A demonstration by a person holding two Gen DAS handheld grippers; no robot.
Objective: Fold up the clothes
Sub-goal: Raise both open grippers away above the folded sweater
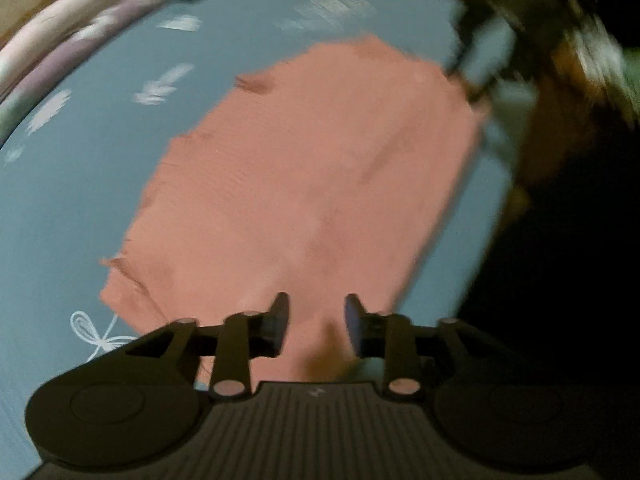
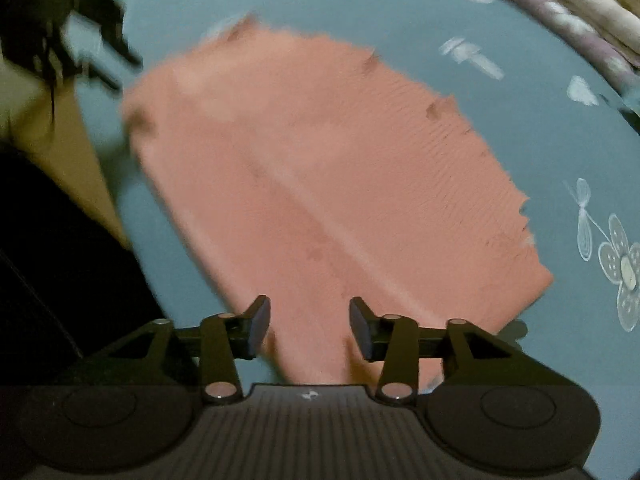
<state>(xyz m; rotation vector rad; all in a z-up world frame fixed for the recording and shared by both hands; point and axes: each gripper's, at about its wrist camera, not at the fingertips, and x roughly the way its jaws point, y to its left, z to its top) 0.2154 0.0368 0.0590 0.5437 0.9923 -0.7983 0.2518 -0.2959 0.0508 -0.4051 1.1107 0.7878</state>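
Note:
A salmon-pink garment (image 1: 312, 168) lies flat, folded into a rough rectangle, on a blue-grey bed sheet (image 1: 72, 208) with white flower prints. My left gripper (image 1: 316, 312) hangs above the cloth's near edge, jaws apart, nothing between the pads. In the right wrist view the same pink garment (image 2: 328, 168) shows a long crease down its middle. Above its near end my right gripper (image 2: 308, 316) stands open, and no fabric is pinched. The other gripper shows blurred at the far corner of the cloth in each view, the right gripper (image 1: 492, 52) and the left gripper (image 2: 108, 40).
Striped bedding in pale pink and purple (image 1: 60, 40) bunches along the far edge of the bed. A white embroidered flower (image 2: 620, 268) marks the sheet right of the garment. Dark floor lies beyond the bed's edge (image 1: 560, 280). Both views are motion-blurred.

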